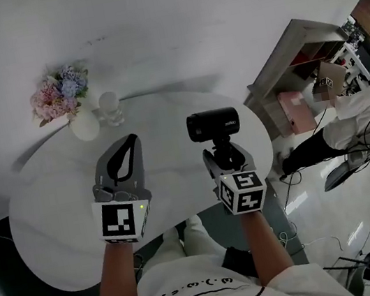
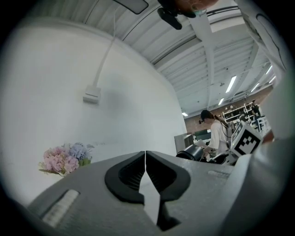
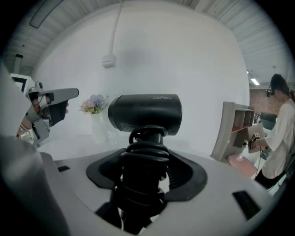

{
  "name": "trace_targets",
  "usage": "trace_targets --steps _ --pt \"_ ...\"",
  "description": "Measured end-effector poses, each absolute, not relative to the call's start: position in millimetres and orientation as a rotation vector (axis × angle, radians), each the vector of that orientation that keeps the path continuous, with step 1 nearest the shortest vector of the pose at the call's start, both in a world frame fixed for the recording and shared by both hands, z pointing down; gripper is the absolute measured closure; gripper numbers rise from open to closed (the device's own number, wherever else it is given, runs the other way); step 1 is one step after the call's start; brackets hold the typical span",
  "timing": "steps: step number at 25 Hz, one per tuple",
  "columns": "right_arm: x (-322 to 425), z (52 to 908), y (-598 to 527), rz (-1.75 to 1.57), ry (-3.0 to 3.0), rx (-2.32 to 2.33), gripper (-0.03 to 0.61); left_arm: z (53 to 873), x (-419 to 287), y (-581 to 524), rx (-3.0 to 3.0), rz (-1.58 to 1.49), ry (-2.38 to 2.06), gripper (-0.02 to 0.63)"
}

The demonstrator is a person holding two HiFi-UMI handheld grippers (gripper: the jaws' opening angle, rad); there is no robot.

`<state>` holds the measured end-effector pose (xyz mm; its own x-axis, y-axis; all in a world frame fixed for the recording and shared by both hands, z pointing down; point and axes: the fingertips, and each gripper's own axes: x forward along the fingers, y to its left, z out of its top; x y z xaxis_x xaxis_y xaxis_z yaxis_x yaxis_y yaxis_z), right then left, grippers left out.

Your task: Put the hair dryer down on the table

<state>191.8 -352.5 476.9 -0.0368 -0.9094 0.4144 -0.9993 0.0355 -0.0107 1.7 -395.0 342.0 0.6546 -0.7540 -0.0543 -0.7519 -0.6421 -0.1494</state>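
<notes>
Black hair dryer [image 1: 213, 124], handle hidden under coiled cord [image 3: 145, 156], tight in right hand-held gripper [image 1: 225, 153]; left hand-held gripper [image 1: 128, 146] closed, empty.

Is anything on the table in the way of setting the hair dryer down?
Nothing visible. The table under the hair dryer in the right tongs is bare; the flower vase and glass stand at its far left.

Bright, even ceiling light; dark fisheye corners; soft shadows
</notes>
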Motion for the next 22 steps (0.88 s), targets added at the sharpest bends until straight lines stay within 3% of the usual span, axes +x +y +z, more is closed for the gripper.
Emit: trace_targets --steps 22 --pt "245 608 -405 0.847 -1.907 1.649 0.313 363 16 -425 -2.591 -0.159 1.527 0.594"
